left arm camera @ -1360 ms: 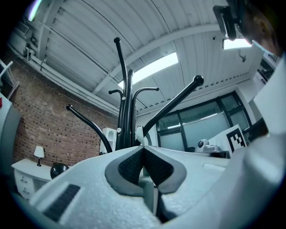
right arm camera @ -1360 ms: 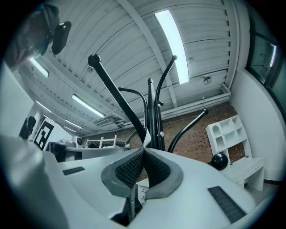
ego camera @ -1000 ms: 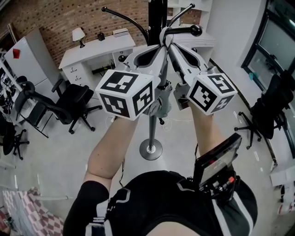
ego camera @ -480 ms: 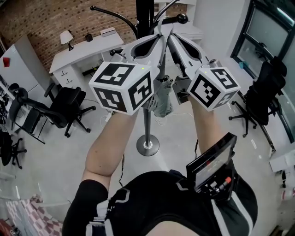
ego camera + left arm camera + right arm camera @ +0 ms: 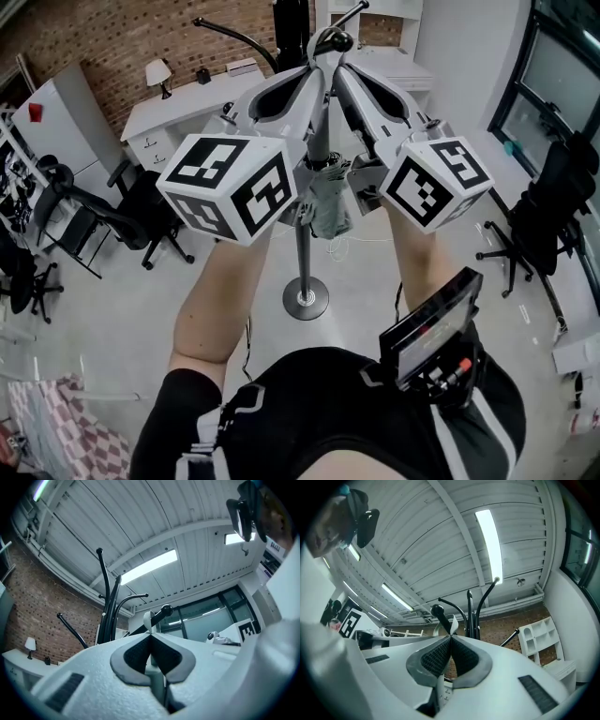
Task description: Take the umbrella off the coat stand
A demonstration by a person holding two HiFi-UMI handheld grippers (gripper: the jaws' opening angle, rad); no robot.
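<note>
A folded grey umbrella [image 5: 329, 202] hangs between my two raised grippers, in front of the black coat stand pole [image 5: 304, 253]. Its pale strap loop [image 5: 148, 619] goes around a black hook arm close to the arm's ball tip [image 5: 166, 609]. My left gripper [image 5: 315, 73] [image 5: 150, 634] is shut on the strap, with the grey handle running down between the jaws. My right gripper [image 5: 338, 73] [image 5: 451, 637] is shut on the same loop [image 5: 451, 620] from the other side, just below the ball tip [image 5: 437, 610].
The stand's round base [image 5: 306, 298] sits on the grey floor below. Other curved hook arms [image 5: 234, 33] spread from the pole top. A white desk with a lamp [image 5: 159, 70] stands by the brick wall. Black office chairs [image 5: 141, 211] [image 5: 544, 225] stand at left and right.
Both grippers have risen together with the strap. The loop has slid along the hook arm toward its ball tip, which now shows right at the fingertips. The umbrella has come up slightly.
</note>
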